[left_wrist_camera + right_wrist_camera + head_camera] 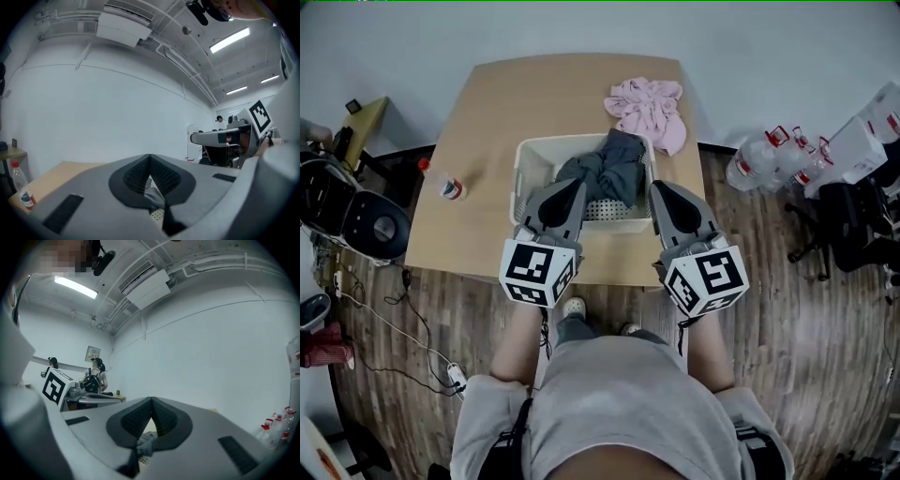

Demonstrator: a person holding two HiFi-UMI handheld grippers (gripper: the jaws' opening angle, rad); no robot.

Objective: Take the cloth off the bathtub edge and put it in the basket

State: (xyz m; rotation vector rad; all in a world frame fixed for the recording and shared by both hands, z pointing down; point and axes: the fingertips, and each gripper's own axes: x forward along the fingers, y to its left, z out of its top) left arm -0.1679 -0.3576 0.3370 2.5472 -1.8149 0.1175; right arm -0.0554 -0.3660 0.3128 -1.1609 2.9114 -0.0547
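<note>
A grey cloth (605, 169) lies bunched in the white perforated basket (528, 157) on a wooden table (534, 94). A pink cloth (649, 108) sits crumpled on the table just beyond the basket's far right corner. My left gripper (575, 185) hovers over the basket's near left part, my right gripper (661, 187) over its near right part. Both point away from me and tilt upward. In the left gripper view the left gripper (150, 157) has its jaws closed together with nothing between them. The right gripper (151, 401) looks the same. No bathtub is in view.
A small bottle with a red cap (445, 183) stands on the table's left side. Several large water bottles (764, 155) lie on the floor at the right, next to a black office chair (848, 220). Dark equipment (347, 211) and cables sit on the floor to the left.
</note>
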